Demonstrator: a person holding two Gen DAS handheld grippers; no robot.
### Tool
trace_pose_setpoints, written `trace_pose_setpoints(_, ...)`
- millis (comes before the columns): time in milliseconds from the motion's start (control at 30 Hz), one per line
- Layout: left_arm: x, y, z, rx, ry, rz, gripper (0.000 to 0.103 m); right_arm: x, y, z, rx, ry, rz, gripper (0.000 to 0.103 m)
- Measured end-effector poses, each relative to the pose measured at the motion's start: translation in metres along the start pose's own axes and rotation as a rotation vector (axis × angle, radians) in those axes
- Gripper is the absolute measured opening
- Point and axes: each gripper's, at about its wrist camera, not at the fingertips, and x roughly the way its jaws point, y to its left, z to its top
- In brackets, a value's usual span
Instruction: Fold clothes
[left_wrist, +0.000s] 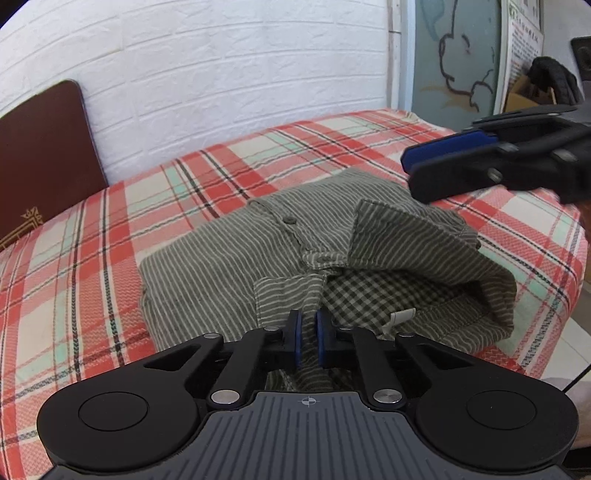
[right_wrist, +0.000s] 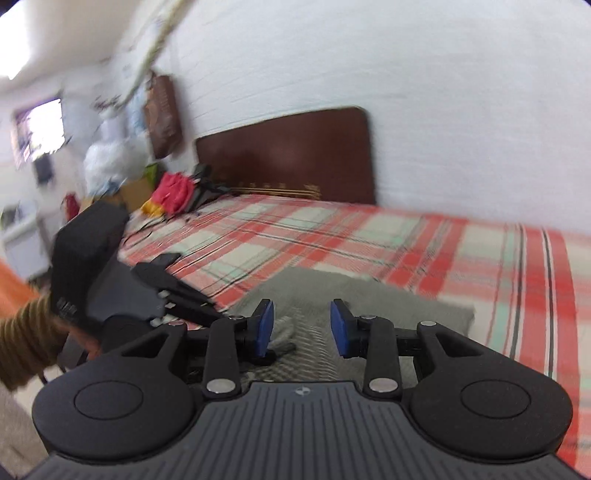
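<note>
The striped shirt (left_wrist: 258, 258) lies bunched on the plaid bedspread (left_wrist: 110, 229), collar toward me, one side flopped over. The left gripper (left_wrist: 308, 341) has its jaws pinched on the near collar edge; the right gripper (right_wrist: 302, 326) hovers above with jaws apart. It looks mid-fold; the loose flap probably wants gripping and squaring.

Bright, even daylight; one view sharp, one smeared.

The left wrist view is crisp, with soft shadows under the shirt (left_wrist: 258, 258) folds ahead of the tongs. The right wrist view is motion-blurred throughout, with a glaring window (right_wrist: 44, 125) far left. Fisheye bending curves the wall (left_wrist: 221, 74) above both.
</note>
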Motion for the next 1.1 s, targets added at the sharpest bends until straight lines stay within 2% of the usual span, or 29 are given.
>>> trace_pose_setpoints(33,-0.002,0.001,0.000,0.000,-0.006,0.001,0.003,0.001,0.009,0.002,-0.050,0.015,0.023,0.021)
trace_pose_setpoints(133,-0.004,0.002,0.001,0.002,-0.016,0.001,0.003,0.011,0.026,-0.003,-0.152,0.096,0.072,0.018)
trace_pose_setpoints(233,-0.005,0.006,0.002,-0.010,-0.027,-0.001,0.004,0.029,0.034,-0.016,-0.232,0.161,-0.030,0.018)
trace_pose_setpoints(333,-0.006,0.009,0.003,-0.020,-0.037,-0.004,0.004,0.042,0.033,-0.028,-0.315,0.192,-0.181,0.018)
trace_pose_setpoints(467,-0.002,0.008,0.003,-0.007,-0.028,-0.010,0.004,0.054,0.033,-0.038,-0.349,0.233,-0.197,0.018)
trace_pose_setpoints(533,0.002,0.006,0.002,0.008,-0.019,-0.013,0.007,0.057,0.037,-0.041,-0.383,0.247,-0.243,0.022)
trace_pose_setpoints(600,0.006,0.002,0.001,0.027,-0.010,-0.012,0.023,0.057,0.041,-0.043,-0.424,0.260,-0.276,0.026)
trace_pose_setpoints(667,0.011,-0.002,0.000,0.049,-0.001,-0.007,0.025,0.060,0.043,-0.045,-0.442,0.275,-0.276,0.026)
trace_pose_setpoints(733,0.015,-0.007,0.001,0.073,0.009,0.003,0.025,0.066,0.040,-0.045,-0.424,0.299,-0.266,0.023)
trace_pose_setpoints(767,0.016,-0.008,0.001,0.082,0.013,0.005,0.014,0.065,0.034,-0.041,-0.388,0.299,-0.243,0.021)
trace_pose_setpoints(800,0.015,-0.007,0.002,0.082,0.012,-0.004,0.005,0.064,0.028,-0.037,-0.352,0.298,-0.220,0.011)
trace_pose_setpoints(833,0.013,-0.004,0.003,0.075,0.009,-0.018,0.004,0.063,0.022,-0.033,-0.316,0.298,-0.197,0.008)
trace_pose_setpoints(867,0.008,0.006,0.005,0.040,0.000,-0.052,0.003,0.062,0.015,-0.029,-0.272,0.295,-0.173,0.007)
trace_pose_setpoints(967,-0.007,0.042,0.008,-0.136,-0.061,-0.181,0.001,0.042,-0.036,-0.010,0.055,0.222,-0.065,0.005)
trace_pose_setpoints(1033,-0.011,0.061,0.007,-0.237,-0.097,-0.253,0.001,0.037,-0.054,-0.008,0.124,0.191,-0.047,0.005)
trace_pose_setpoints(1100,0.002,0.065,0.004,-0.259,-0.067,-0.246,0.001,0.039,-0.048,-0.008,0.053,0.183,-0.047,0.005)
